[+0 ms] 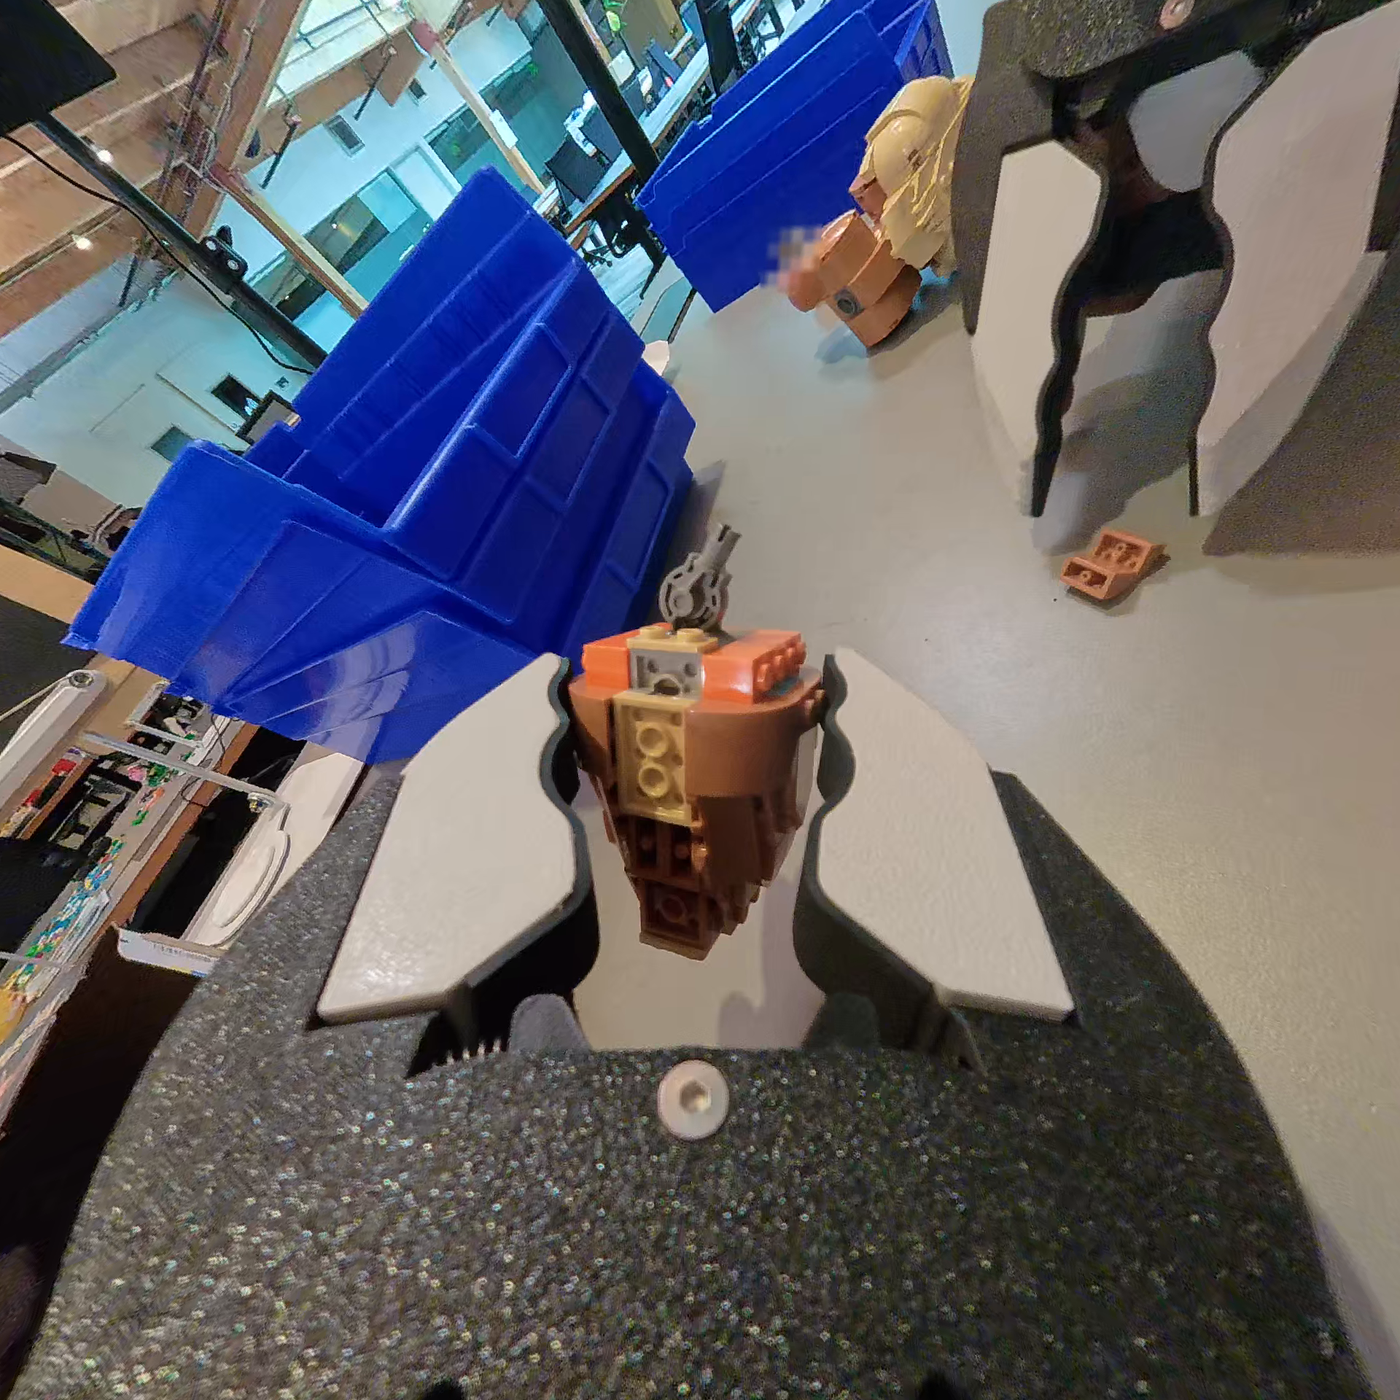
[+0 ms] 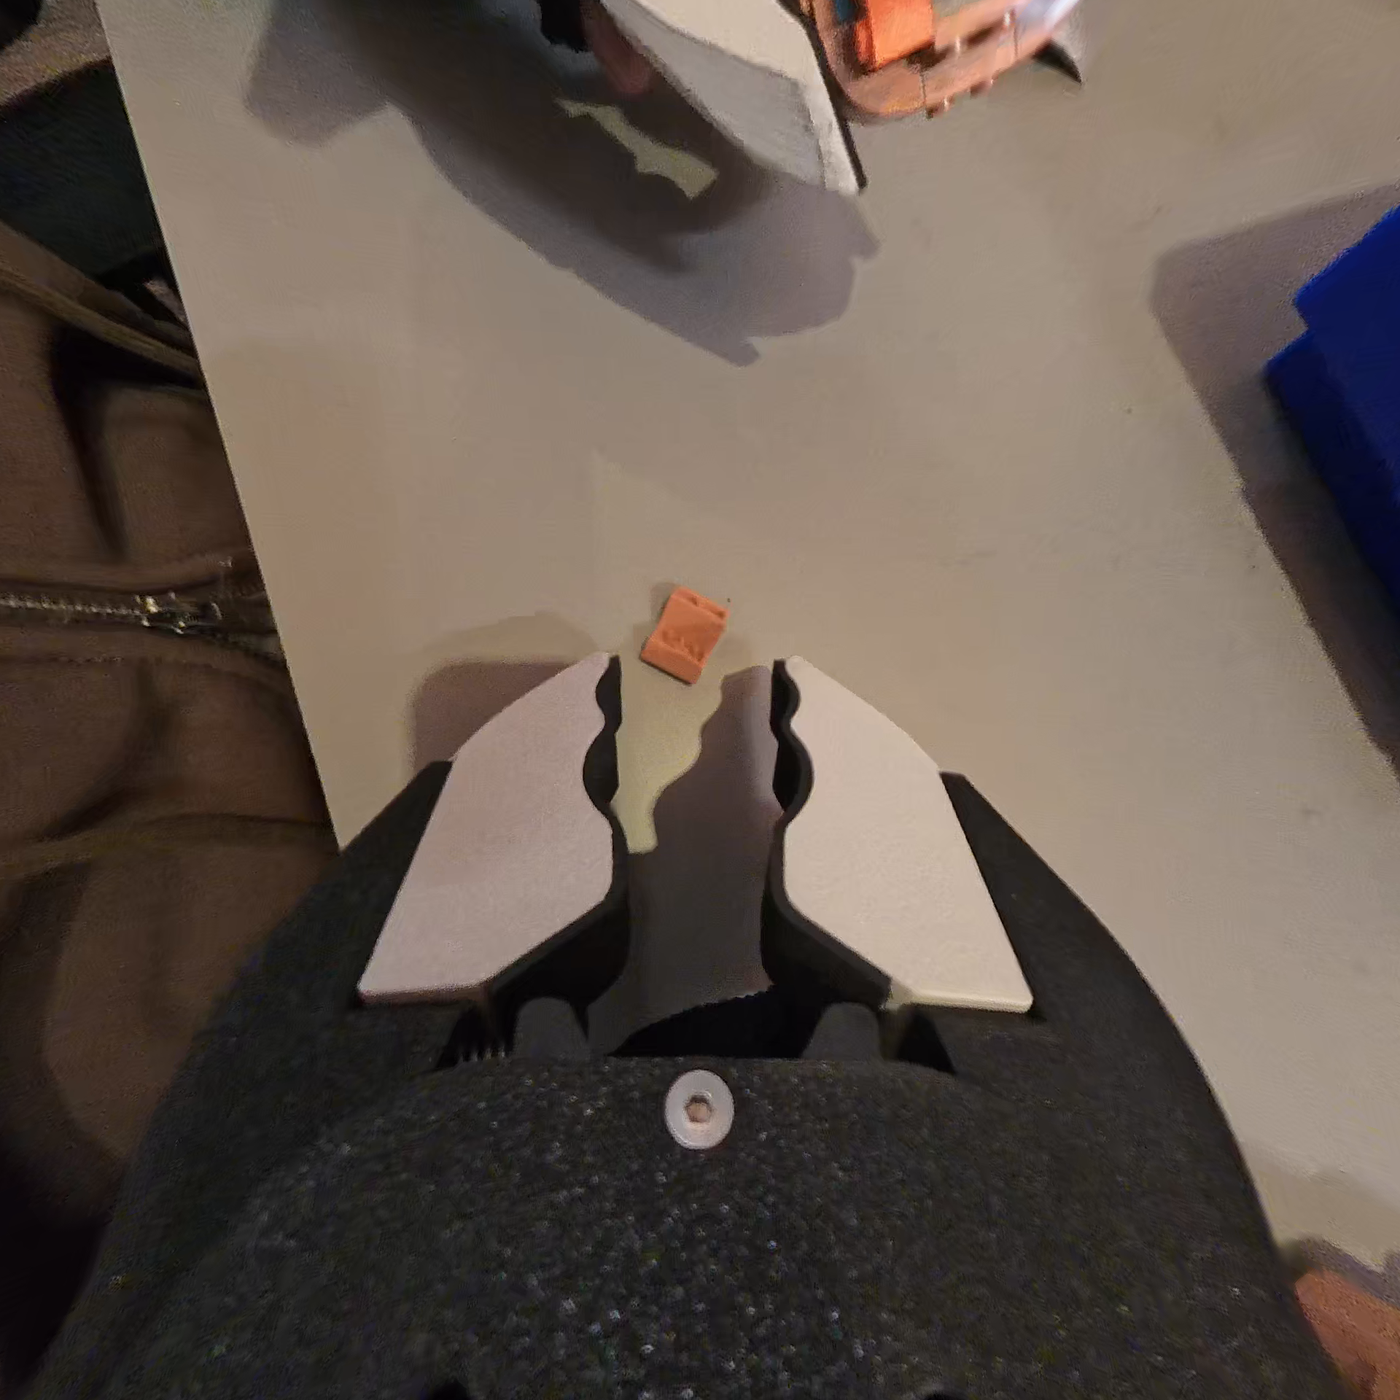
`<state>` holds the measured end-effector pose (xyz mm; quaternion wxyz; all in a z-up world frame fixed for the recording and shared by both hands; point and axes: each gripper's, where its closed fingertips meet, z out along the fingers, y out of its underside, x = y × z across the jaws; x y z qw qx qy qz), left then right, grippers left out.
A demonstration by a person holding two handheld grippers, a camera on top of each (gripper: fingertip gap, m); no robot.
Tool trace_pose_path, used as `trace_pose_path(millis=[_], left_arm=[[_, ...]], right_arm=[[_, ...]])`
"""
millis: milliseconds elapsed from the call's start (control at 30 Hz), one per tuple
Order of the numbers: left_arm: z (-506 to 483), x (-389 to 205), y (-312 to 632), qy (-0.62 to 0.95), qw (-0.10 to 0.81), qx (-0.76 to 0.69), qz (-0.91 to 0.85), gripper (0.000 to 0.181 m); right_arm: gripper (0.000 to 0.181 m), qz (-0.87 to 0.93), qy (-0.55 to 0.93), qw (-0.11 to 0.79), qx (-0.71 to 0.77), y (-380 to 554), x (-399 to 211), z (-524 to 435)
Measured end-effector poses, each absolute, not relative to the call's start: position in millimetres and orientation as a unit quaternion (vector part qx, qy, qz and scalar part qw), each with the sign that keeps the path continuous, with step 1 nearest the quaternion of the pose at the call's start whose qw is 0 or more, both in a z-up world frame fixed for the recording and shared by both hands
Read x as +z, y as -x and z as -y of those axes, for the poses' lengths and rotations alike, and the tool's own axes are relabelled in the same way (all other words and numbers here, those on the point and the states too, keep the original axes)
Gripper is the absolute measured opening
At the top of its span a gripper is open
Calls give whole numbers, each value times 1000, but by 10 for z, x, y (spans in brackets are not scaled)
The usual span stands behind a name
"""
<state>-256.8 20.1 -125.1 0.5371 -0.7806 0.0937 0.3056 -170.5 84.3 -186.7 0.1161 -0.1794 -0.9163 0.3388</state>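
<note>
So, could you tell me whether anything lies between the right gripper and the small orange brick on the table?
Nothing visible does. The right gripper is open, and the small orange brick lies loose on the bare white table just beyond its fingertips. The left gripper, shut on the brown brick assembly, is off to the side.

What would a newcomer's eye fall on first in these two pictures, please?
Probably the brown and orange toy-brick assembly clamped between the fingers of the left gripper, with glossy blue plastic bins stacked behind it on the pale grey table. Next, the small orange sloped brick lying alone on the table just ahead of the open right gripper.
</note>
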Motion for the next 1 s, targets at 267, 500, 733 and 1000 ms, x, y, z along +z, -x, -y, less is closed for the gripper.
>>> trace_pose_path(millis=[267, 500, 733, 1000], left_arm=[[-197, -1257, 2556, 782, 544, 290, -92, 62], [-168, -1219, 2572, 779, 558, 276, -76, 62], [-178, -1226, 2561, 780, 564, 261, -73, 62], [-156, -1056, 2449, 752, 623, 204, -70, 62]], right_arm=[[2, 938, 144, 103, 297, 1696, -1986, -684], [0, 940, 130, 115, 294, 1808, -1976, -621], [35, 924, 122, 75, 354, 1752, -1827, -529], [26, 941, 94, 80, 314, 1774, -1989, -417]])
